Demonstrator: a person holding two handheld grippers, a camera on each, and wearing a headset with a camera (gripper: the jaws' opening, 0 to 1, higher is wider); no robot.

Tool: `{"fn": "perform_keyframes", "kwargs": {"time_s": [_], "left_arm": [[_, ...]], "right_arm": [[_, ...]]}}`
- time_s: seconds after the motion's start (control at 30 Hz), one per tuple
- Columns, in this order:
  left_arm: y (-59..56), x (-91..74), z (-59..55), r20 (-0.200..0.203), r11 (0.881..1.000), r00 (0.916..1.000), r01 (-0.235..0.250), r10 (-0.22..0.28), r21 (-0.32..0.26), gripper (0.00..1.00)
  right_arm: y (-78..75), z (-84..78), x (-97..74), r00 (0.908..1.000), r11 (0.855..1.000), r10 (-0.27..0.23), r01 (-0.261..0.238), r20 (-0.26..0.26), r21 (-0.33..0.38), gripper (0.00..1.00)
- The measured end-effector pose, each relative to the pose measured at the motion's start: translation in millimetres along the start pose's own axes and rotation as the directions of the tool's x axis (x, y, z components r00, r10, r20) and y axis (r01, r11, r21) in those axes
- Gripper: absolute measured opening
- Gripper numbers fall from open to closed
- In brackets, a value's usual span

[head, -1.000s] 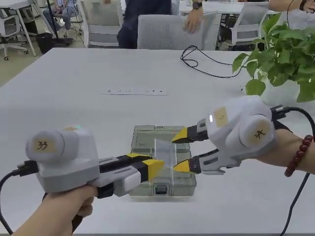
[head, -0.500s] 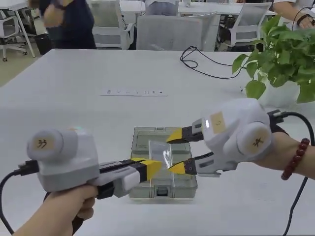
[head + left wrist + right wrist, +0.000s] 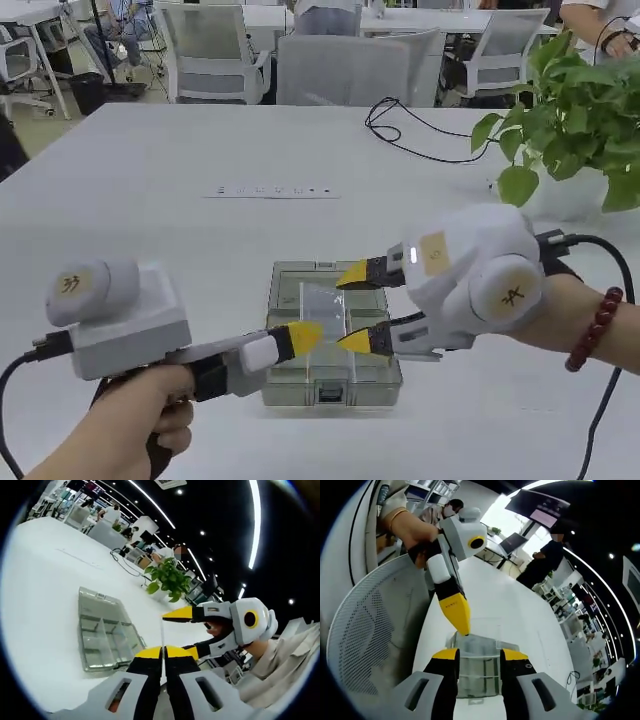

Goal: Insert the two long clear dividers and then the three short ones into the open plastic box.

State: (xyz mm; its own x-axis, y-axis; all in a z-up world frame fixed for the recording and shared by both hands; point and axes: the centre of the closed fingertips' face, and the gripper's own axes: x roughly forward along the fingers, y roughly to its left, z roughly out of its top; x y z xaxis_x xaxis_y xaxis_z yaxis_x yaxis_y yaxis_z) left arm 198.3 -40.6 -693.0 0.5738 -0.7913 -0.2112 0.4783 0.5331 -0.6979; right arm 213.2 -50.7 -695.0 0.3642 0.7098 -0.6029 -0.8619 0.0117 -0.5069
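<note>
Left gripper (image 3: 300,338): fingers pinched shut on clear divider (image 3: 325,305), upright over plastic box (image 3: 300,272) for slotting.
Right gripper (image 3: 347,310): fingers wide apart, flanking divider's near edge, probably to steady it.
Box: on desk (image 3: 150,200).

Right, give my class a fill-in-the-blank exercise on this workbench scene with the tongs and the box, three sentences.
1. The left tongs are shut on a clear ____.
2. The right tongs are ____, near the plastic box.
3. At the right side of the table stands a leafy green ____.
Missing words: divider; open; plant.
</note>
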Motion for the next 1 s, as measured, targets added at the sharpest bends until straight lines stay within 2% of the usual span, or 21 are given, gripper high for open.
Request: {"fn": "perform_keyframes", "kwargs": {"time_s": [0.2,0.23,0.27,0.37,0.4,0.47,0.5,0.57,0.67,0.87,0.9,0.97,1.0], "left_arm": [[0.7,-2.5,0.2,-0.005,0.999,0.9997,-0.022,0.022,0.029,0.0],[1.0,-3.3,-0.2,-0.01,0.999,0.9996,-0.026,0.026,0.04,0.0],[4.0,-4.4,0.2,-0.012,0.996,0.999,-0.043,0.044,0.075,0.0],[10.7,-7.5,-4.4,-0.05,0.98,0.9949,-0.077,0.087,0.182,0.0],[15.2,-8.2,-5.8,-0.066,0.968,0.9925,-0.084,0.103,0.235,0.0],[18.8,-9.2,-7.9,-0.082,0.951,0.9892,-0.092,0.121,0.296,0.0],[19.2,-9.6,-9.0,-0.088,0.946,0.9882,-0.092,0.125,0.311,0.0],[17.7,-9.2,-10.8,-0.093,0.946,0.988,-0.089,0.124,0.311,0.0],[18.0,-8.5,-12.8,-0.113,0.924,0.9868,-0.065,0.116,0.378,0.0],[16.0,-8.1,-18.6,-0.164,0.854,0.9791,-0.019,0.121,0.521,0.0],[15.3,-8.3,-19.8,-0.172,0.843,0.9778,-0.009,0.12,0.537,0.0],[14.6,-9.2,-23.5,-0.197,0.814,0.9728,0.016,0.121,0.58,0.0],[14.1,-9.5,-25.1,-0.205,0.809,0.9711,0.023,0.122,0.587,0.0]], "right_arm": [[-1.3,0.4,-0.1,0.9999,0.999,-0.009,0.009,0.009,0.032,0.35],[-1.1,0.2,-0.2,0.9999,0.999,-0.007,0.007,0.011,0.04,0.36],[-0.2,0.0,-0.5,0.9999,0.998,0.0,-0.001,0.015,0.063,0.36],[-0.5,0.8,-1.4,0.9994,0.994,0.008,-0.012,0.034,0.11,0.37],[-0.4,2.3,-1.7,0.9988,0.99,0.012,-0.019,0.048,0.137,0.37],[0.3,4.4,-2.0,0.9975,0.984,0.024,-0.035,0.067,0.172,0.36],[0.0,5.1,-2.0,0.997,0.982,0.024,-0.038,0.074,0.186,0.36],[-0.8,6.2,-2.2,0.9963,0.978,0.025,-0.041,0.083,0.204,0.35],[0.8,9.0,-2.3,0.9932,0.967,0.045,-0.07,0.108,0.244,0.35],[4.6,11.1,-4.3,0.986,0.955,0.086,-0.123,0.143,0.271,0.33],[8.0,12.2,-4.6,0.9824,0.951,0.108,-0.147,0.153,0.273,0.32],[11.9,12.7,-5.2,0.978,0.947,0.132,-0.173,0.161,0.27,0.31],[15.1,12.7,-5.5,0.9752,0.945,0.15,-0.19,0.162,0.265,0.31]]}}
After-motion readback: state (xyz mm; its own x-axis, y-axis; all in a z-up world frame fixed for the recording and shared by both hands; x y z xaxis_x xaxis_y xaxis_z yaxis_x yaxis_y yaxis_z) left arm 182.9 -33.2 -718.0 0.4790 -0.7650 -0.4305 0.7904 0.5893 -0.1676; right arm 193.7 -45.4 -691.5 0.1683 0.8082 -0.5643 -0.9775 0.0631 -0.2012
